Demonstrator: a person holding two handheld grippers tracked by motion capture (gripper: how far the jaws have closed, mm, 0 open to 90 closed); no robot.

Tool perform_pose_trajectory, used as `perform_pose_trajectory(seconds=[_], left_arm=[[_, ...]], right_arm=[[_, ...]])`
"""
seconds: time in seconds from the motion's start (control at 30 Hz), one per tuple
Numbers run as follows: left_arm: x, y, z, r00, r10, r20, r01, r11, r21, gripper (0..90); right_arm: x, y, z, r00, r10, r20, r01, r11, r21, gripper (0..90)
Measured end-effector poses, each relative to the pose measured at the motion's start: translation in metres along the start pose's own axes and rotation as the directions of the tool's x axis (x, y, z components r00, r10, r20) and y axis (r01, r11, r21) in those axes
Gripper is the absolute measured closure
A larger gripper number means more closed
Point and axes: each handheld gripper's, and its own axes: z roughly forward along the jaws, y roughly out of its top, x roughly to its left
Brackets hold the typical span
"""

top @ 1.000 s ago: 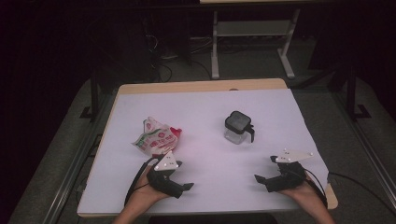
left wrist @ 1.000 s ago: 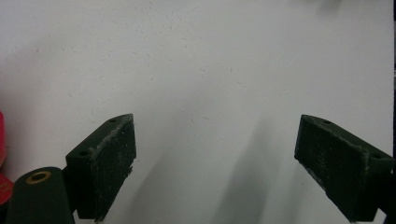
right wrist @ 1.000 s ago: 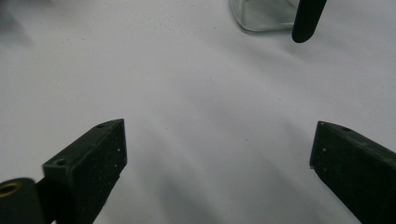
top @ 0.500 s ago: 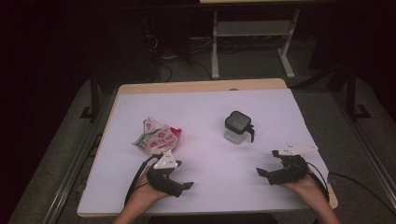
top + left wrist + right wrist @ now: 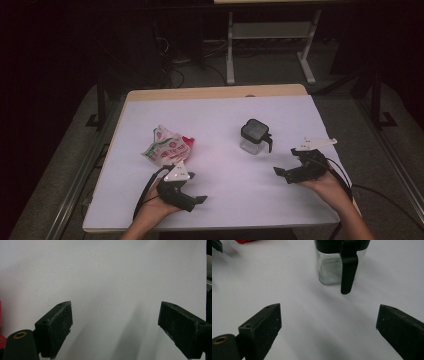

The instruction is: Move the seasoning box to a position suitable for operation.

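A small clear glass jar with a black lid and a black side handle stands right of the table's middle. In the right gripper view the jar is straight ahead, a short way beyond the jaws. My right gripper is open and holds nothing. A crumpled white, green and red snack bag lies left of centre. My left gripper rests just in front of the bag, turned away to the right, open over bare table.
The white tabletop has a wooden strip along its far edge. Beyond the table stand a metal frame and cables on a dark floor. Each gripper trails a cable near the table's front edge.
The right gripper has moved forward and slightly left, closer to the jar. The left gripper has barely moved.
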Motion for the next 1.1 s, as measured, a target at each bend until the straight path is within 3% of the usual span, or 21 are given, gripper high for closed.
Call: perform_pose_trajectory(seconds=[0.27,0.53,0.63,0.97,1.1], left_arm=[[-0.001,0.000,0.000,1.0000,0.003,0.005,-0.003,1.0000,-0.001,12.0],[-0.002,0.000,0.001,0.9998,0.012,0.016,-0.012,0.9999,-0.001,12.0],[-0.002,0.000,0.001,0.9998,0.010,0.019,-0.010,0.9999,-0.003,12.0],[-0.002,0.000,0.000,0.9995,0.004,0.031,-0.004,1.0000,-0.006,12.1],[-0.002,0.000,0.001,0.9992,0.005,0.039,-0.005,1.0000,-0.005,12.1]], right_arm=[[-0.008,0.026,0.005,0.9996,-0.021,-0.018,0.022,0.998,0.062,5.1],[-0.010,0.047,0.008,0.9983,-0.054,-0.020,0.055,0.995,0.078,4.2],[-0.012,0.052,0.007,0.9987,-0.045,-0.024,0.047,0.995,0.083,4.1],[-0.017,0.081,0.018,0.9956,-0.089,-0.030,0.092,0.985,0.147,4.6],[-0.017,0.093,0.025,0.9924,-0.109,-0.057,0.118,0.975,0.191,4.6]])
